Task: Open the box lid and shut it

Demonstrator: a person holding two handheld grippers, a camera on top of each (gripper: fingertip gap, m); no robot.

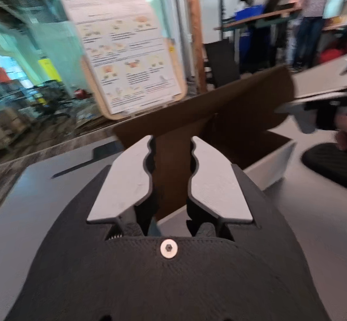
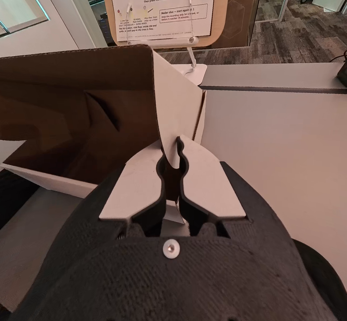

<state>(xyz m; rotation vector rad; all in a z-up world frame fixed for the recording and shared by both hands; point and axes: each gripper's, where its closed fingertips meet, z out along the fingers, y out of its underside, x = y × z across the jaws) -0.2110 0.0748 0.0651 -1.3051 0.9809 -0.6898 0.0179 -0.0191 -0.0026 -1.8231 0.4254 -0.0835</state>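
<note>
A mailer box, white outside and brown inside, stands open on the grey table (image 2: 272,143). Its front wall (image 2: 47,178) is low, and its lid (image 2: 75,71) is raised upright behind it. My right gripper (image 2: 171,148) is shut on the lid's white right side flap (image 2: 174,105), which runs up from between the fingers. In the blurred left wrist view, my left gripper (image 1: 172,143) is open at the box's left end. A brown cardboard flap (image 1: 172,171) shows in the gap between its fingers. The raised lid (image 1: 225,96) and front wall (image 1: 270,169) lie beyond.
An instruction board (image 2: 163,7) on a white stand rises behind the box, also in the left wrist view (image 1: 122,49). A black round pad (image 1: 328,163) lies at the table's right. A dark object (image 2: 342,75) sits at the far right edge. A person (image 1: 309,11) stands far back.
</note>
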